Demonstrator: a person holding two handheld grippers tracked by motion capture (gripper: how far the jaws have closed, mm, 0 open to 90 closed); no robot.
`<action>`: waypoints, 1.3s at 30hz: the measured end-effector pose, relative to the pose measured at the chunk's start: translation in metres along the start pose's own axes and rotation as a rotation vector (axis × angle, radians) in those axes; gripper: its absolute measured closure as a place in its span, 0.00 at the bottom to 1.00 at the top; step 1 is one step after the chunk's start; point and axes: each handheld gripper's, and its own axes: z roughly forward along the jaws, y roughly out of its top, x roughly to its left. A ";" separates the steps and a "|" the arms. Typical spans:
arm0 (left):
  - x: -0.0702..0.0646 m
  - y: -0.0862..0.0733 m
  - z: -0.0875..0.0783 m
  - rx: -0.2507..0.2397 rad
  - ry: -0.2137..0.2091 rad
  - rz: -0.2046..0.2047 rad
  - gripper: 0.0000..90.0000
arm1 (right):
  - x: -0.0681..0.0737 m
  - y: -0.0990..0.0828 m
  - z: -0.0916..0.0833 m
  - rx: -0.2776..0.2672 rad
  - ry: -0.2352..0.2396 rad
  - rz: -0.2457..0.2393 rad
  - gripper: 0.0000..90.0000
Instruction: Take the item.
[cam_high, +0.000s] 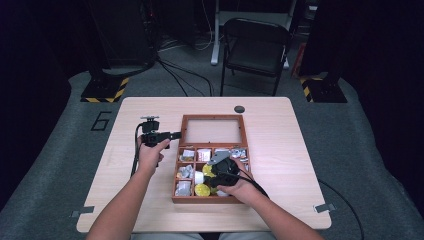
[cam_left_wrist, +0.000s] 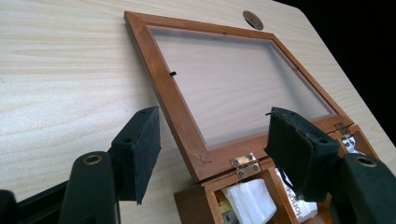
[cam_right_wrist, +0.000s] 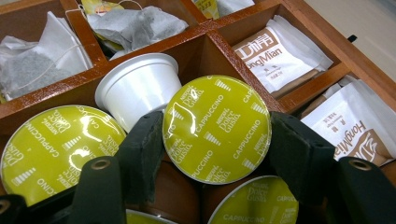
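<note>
A: Presently, item one — left gripper (cam_high: 175, 135), at the left of the wooden box (cam_high: 176, 190). State?

B: Jaws part-open, holding nothing. They straddle the corner where the lid (cam_left_wrist: 187, 130) meets the box body; the brass hinge (cam_left_wrist: 246, 164) sits between and just ahead of the pads (cam_left_wrist: 144, 149), neither pad touching wood. The glazed lid lies folded right back on the table (cam_high: 130, 210) beyond the claw.

A: Item two — box contents, moving rightward.

B: Compartments of tea bags (cam_right_wrist: 44, 58) at the far left of the right claw, and a white capsule (cam_right_wrist: 140, 86) upended just beyond its left jaw. Sachets marked HongMian (cam_right_wrist: 275, 56) sit beyond and to the right of its right jaw.

A: Item three — right gripper (cam_right_wrist: 215, 140).

B: Down in the near part of the box, the jaws sit narrowed on either side of a green-lidded cappuccino capsule (cam_right_wrist: 217, 128), pads against its rim as far as I can judge. A second capsule (cam_right_wrist: 56, 149) lies to the left of the left jaw, and a third (cam_right_wrist: 257, 200) below the held one.

A: Progress?

B: Lid open — done. Capsule gripped but, by my reading, not lifted clear of its compartment. Removal and placing remain; no capsule lies outside the box.
</note>
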 end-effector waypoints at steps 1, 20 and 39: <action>0.000 0.000 0.000 0.002 0.001 -0.001 0.39 | 0.000 0.000 0.000 -0.003 0.001 0.004 0.41; 0.002 0.001 -0.001 0.001 0.006 0.008 0.39 | -0.009 0.002 -0.008 -0.042 0.044 0.103 0.41; 0.002 0.002 -0.005 -0.002 0.008 0.014 0.39 | -0.008 0.020 -0.024 -0.076 0.092 0.110 0.41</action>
